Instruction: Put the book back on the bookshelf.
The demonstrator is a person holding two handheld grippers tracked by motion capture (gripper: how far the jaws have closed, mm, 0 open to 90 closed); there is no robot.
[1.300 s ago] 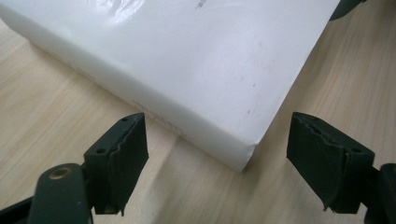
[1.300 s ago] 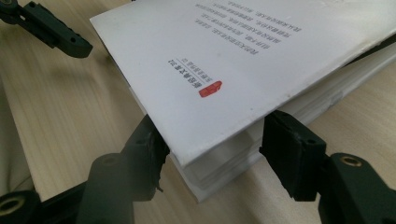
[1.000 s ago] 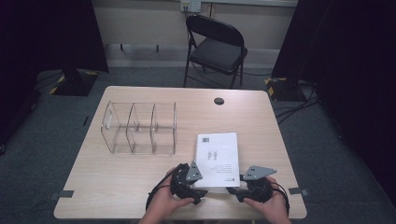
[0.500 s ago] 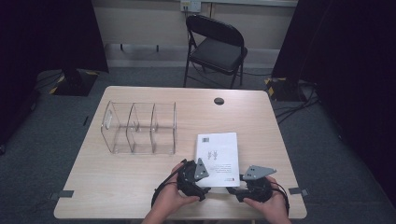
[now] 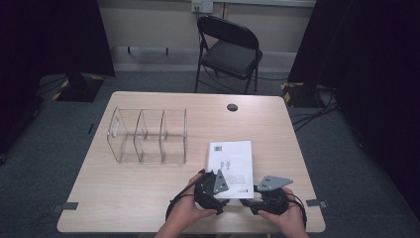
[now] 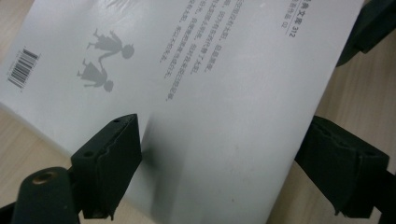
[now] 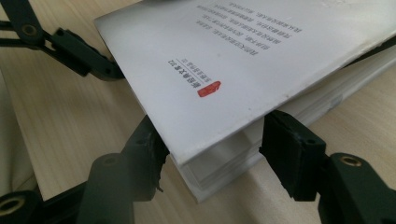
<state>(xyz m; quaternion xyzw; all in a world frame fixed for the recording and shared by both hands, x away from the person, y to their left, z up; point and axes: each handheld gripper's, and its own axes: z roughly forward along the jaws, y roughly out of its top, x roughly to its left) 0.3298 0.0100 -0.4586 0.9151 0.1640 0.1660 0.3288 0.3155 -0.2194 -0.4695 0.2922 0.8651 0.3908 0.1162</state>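
Wooden table: both open tools, left and right, straddle a white book, hiding its near edge.

A white book lies on the tabletop, its near corner pointing between the jaws of the right tongs. The jaws stand apart on either side of that corner, one beside the spine edge, one against the page edges. A red stamp and small print mark the cover. The other tongs reach to the book's far left edge.
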